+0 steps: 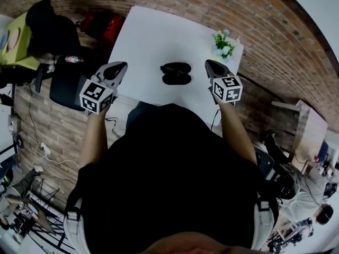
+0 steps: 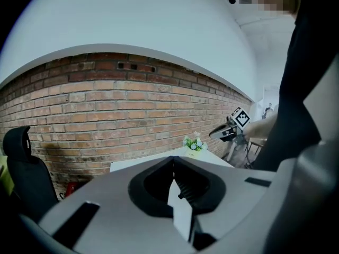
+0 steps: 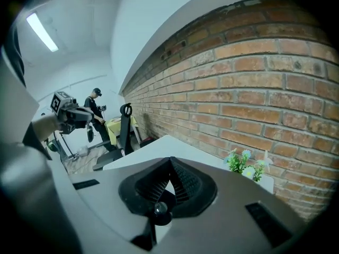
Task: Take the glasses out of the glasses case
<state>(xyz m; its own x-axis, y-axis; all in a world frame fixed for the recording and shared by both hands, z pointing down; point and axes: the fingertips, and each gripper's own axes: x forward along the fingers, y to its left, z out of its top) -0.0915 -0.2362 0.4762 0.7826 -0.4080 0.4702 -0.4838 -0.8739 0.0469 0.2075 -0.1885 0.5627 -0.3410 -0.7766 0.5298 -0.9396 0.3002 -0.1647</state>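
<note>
A black glasses case [image 1: 176,73] lies on the white table [image 1: 153,36], near its front edge. From this height I cannot tell whether its lid is up, and no glasses show. My left gripper [image 1: 122,66] hangs to the left of the case and my right gripper [image 1: 208,63] to its right, both apart from it. In the left gripper view the jaws of the left gripper [image 2: 173,160] meet at the tip with nothing between them. The right gripper [image 3: 170,160] looks the same. Both gripper views point at the brick wall, so the case is hidden in them.
A small pot of flowers [image 1: 224,45] stands at the table's far right corner, seen also as the flowers [image 3: 244,164]. A black office chair [image 1: 53,36] and a red object [image 1: 103,25] are left of the table. A brick wall [image 2: 132,115] runs behind it.
</note>
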